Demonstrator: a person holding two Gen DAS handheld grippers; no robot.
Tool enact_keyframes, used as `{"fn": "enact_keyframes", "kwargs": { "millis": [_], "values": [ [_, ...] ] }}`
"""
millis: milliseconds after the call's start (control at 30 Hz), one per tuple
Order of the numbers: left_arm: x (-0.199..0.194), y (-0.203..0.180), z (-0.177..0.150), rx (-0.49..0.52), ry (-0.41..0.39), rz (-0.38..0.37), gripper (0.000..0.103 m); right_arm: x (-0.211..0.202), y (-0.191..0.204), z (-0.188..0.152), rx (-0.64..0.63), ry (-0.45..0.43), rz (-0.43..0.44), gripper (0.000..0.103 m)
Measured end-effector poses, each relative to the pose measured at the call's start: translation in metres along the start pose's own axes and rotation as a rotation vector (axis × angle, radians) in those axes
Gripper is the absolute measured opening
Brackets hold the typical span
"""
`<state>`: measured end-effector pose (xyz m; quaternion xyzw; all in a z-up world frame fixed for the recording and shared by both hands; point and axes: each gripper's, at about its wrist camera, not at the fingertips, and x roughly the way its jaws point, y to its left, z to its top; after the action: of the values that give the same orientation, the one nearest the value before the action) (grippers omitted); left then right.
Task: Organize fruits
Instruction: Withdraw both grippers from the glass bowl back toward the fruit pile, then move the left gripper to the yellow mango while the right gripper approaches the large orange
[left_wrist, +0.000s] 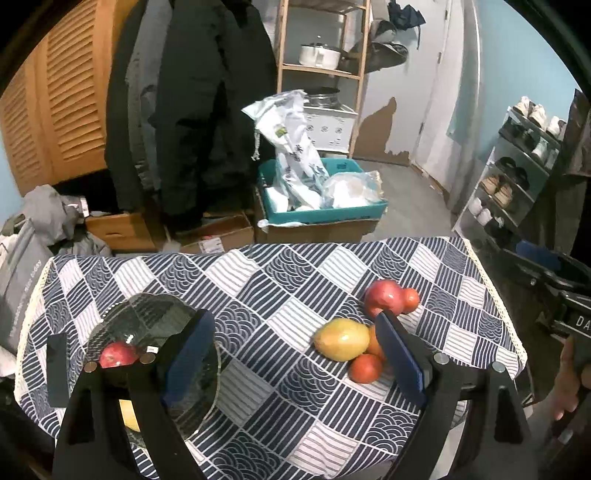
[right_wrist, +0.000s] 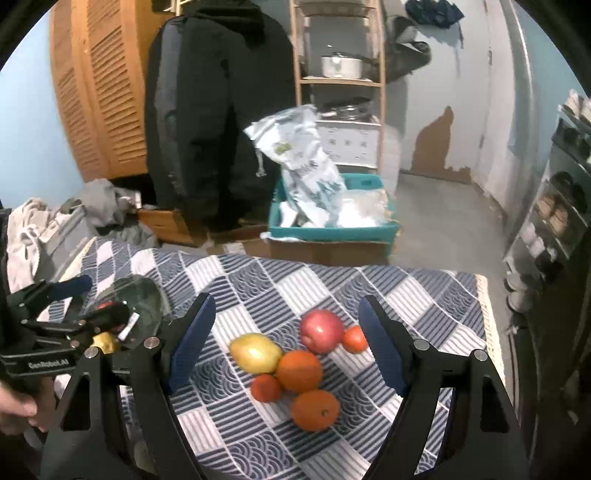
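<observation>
The fruits are lying in a loose cluster on the patterned cloth of the surface, just ahead of the right claw and between the lines of its two fingers. A yellow mango is sitting nearest the claw's left finger, touching a big orange. A small red fruit is resting against that orange on the near side, and a second orange is lying closest to the claw. Beyond them a red apple is sitting with a small tomato-like fruit touching it, close to the right finger. The right claw is hanging spread wide above the cloth, pinching nothing.

Off to its left, the left claw is also standing spread wide and empty. A dark glass bowl is sitting under and just beyond its left finger, holding a red fruit and something yellow partly hidden behind the finger. The mango cluster is lying beside the left claw's right finger.

Beyond the surface, a teal crate of bags is resting on a cardboard box.
</observation>
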<state>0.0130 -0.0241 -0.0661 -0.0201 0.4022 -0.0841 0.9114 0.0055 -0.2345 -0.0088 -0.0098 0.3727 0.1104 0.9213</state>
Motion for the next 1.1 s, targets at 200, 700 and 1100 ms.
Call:
{"fn": "enact_keyframes", "kwargs": {
  "millis": [200, 700, 1100],
  "values": [
    [0.012, -0.017, -0.002, 0.03, 0.021, -0.015, 0.09, 0.006, -0.023, -0.013, 0.028, 0.046, -0.034, 0.08],
    [0.069, -0.016, -0.022, 0.023, 0.156, 0.003, 0.09, 0.062, -0.037, -0.056, 0.023, 0.237, -0.033, 0.08],
    [0.111, -0.017, -0.043, 0.045, 0.26, 0.025, 0.09, 0.123, -0.029, -0.097, -0.012, 0.429, -0.004, 0.08]
  ]
}}
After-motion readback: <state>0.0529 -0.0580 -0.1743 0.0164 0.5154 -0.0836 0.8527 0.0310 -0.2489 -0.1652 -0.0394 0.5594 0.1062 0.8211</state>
